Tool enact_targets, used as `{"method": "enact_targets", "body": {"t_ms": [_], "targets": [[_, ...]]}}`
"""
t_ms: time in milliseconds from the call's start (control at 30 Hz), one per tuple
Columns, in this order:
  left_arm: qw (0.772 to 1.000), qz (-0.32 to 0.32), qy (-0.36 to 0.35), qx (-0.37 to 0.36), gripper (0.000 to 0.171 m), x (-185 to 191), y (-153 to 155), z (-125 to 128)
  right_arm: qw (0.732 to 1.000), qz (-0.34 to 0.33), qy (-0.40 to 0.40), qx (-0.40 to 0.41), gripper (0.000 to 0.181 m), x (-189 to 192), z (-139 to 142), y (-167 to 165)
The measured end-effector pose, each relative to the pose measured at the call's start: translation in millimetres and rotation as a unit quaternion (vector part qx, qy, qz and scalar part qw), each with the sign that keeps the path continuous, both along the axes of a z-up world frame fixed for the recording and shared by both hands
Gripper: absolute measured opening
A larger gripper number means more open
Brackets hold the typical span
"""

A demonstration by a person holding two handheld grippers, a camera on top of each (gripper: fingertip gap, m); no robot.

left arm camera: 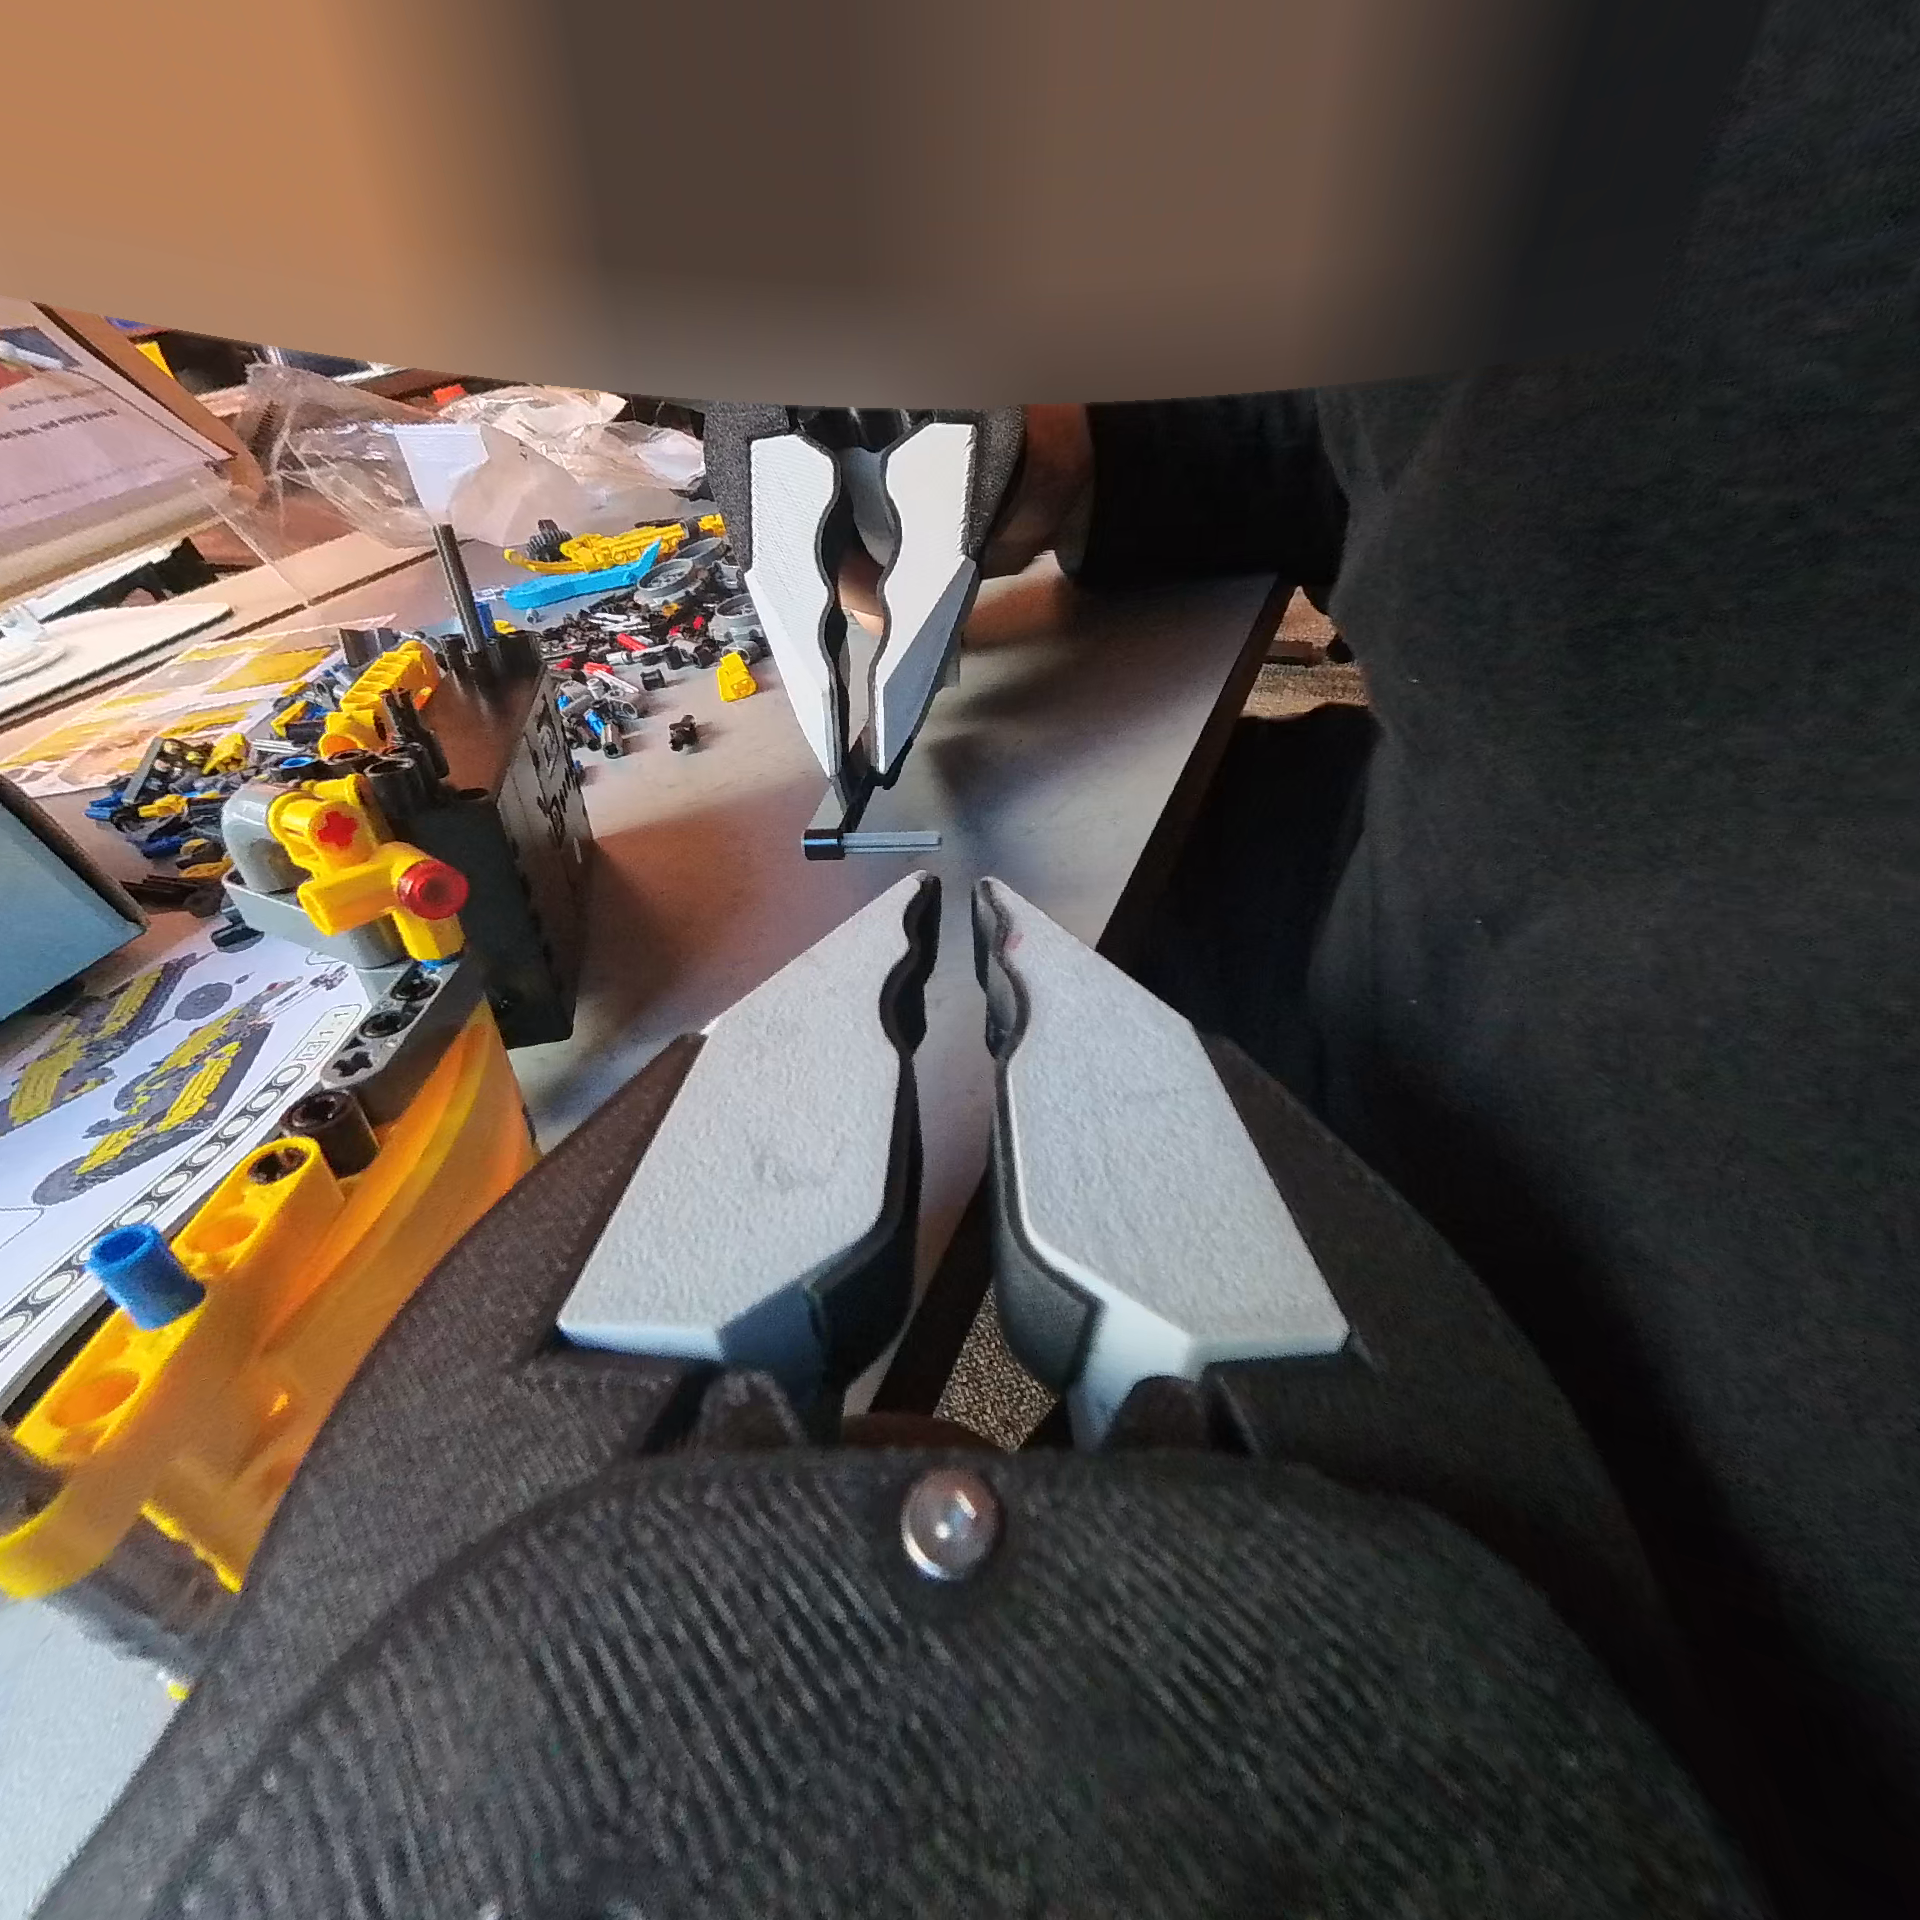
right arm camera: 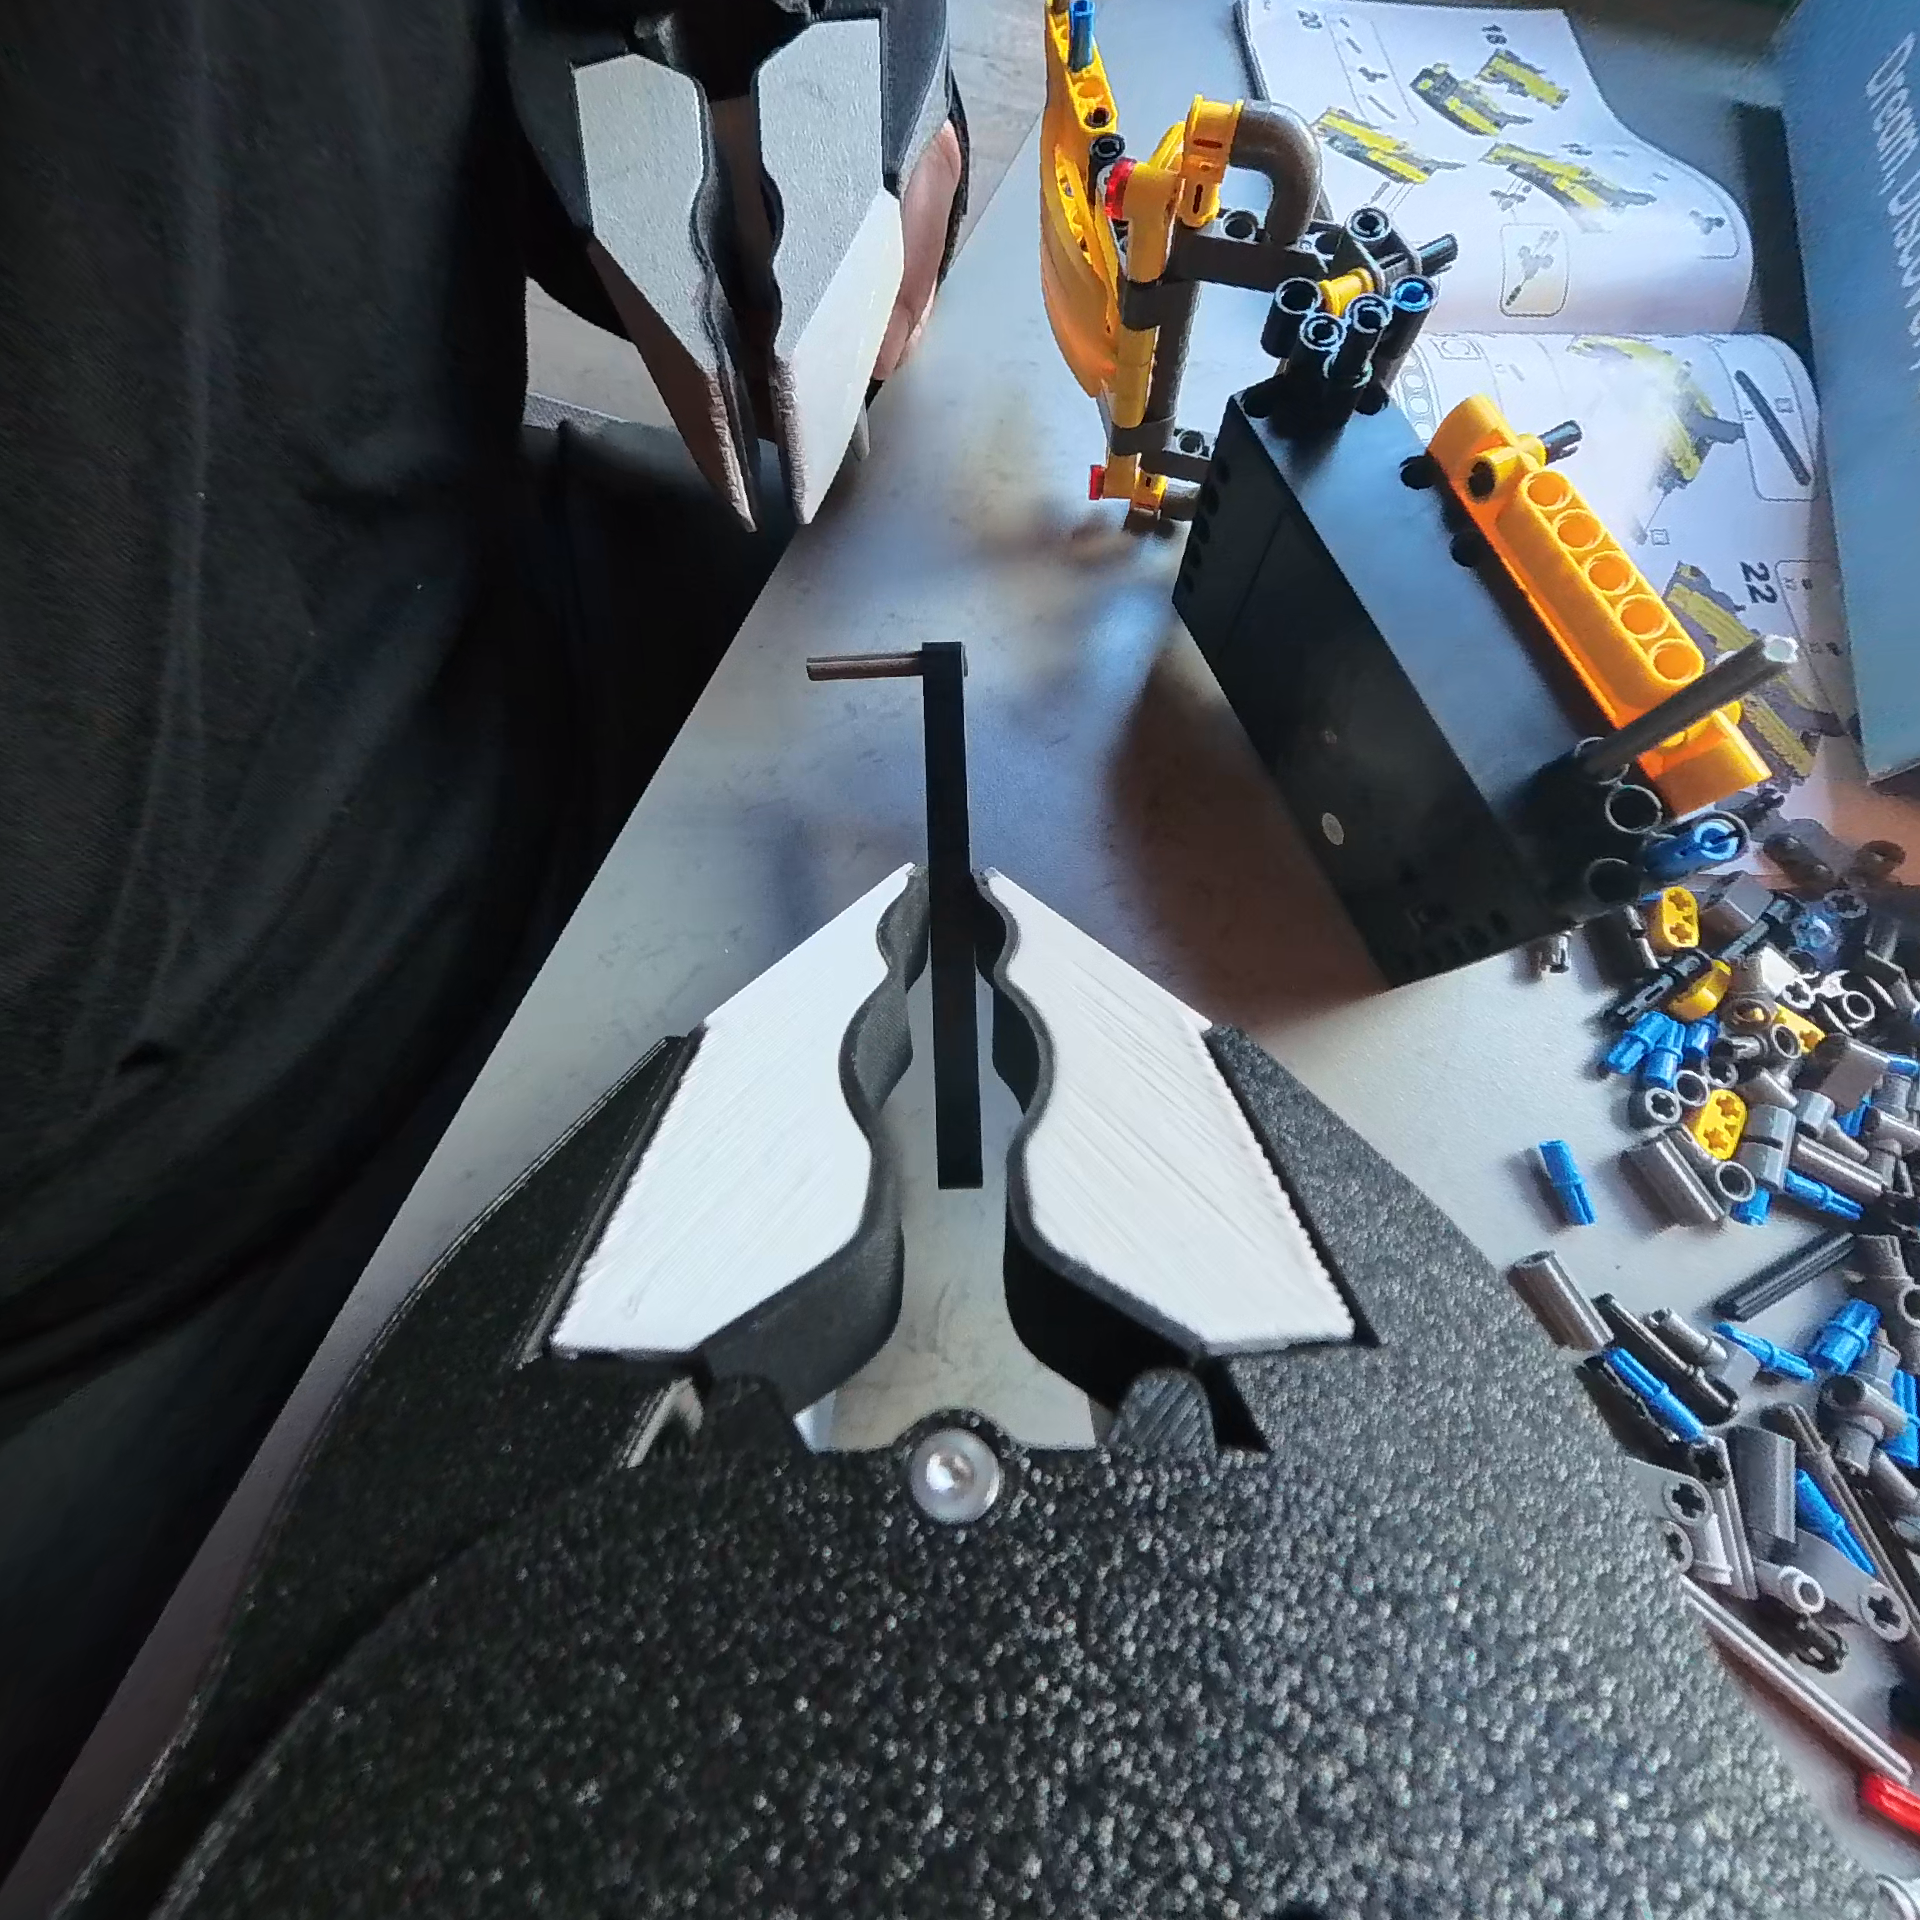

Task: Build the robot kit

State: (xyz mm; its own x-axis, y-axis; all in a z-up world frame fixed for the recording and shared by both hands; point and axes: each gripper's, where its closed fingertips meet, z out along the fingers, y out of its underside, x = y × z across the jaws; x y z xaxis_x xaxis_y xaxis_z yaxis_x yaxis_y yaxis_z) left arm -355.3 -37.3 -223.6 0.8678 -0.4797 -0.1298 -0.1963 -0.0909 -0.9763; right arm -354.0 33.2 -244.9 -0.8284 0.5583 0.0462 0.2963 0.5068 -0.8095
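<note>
Where the right gripper (right arm camera: 951,883) closes its white fingers (right arm camera: 1132,1122), a long black axle (right arm camera: 951,935) stands clamped between the tips, running forward out of the grip and back into the gap behind them. At its far end a short grey pin (right arm camera: 857,668) sticks out sideways, making an L shape that hangs above the grey desk (right arm camera: 727,852) near its edge. From the left wrist view the same black axle (left arm camera: 857,805) points down from the right gripper (left arm camera: 860,774), with the grey pin (left arm camera: 896,842) lying level at its lower end.

Just short of that pin sits the left gripper (left arm camera: 956,883), its tips parted by a narrow gap and nothing between them; in the right wrist view the left gripper (right arm camera: 777,514) shows farther off, pointing down over the desk edge, and it touches no part.

Beside both, a black box-shaped block (right arm camera: 1382,665) rests on the desk, carrying a yellow beam with holes (right arm camera: 1610,592) and a grey rod (right arm camera: 1683,707). A yellow and grey assembly (right arm camera: 1174,260) stands joined to its far end. Loose small parts (right arm camera: 1766,1143) in blue, grey, black and yellow lie scattered on the desk to the right. An open instruction booklet (right arm camera: 1507,135) lies beyond the block, and a person's dark clothing (right arm camera: 260,520) fills the left side.
</note>
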Motion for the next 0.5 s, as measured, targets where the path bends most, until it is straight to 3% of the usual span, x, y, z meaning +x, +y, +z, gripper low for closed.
{"method": "enact_targets", "body": {"t_ms": [500], "targets": [[0.999,0.013,0.050,-0.014,0.002,1,4,-11,1.000,-0.009,0.007,0.008,0.007,0,0,0]]}}
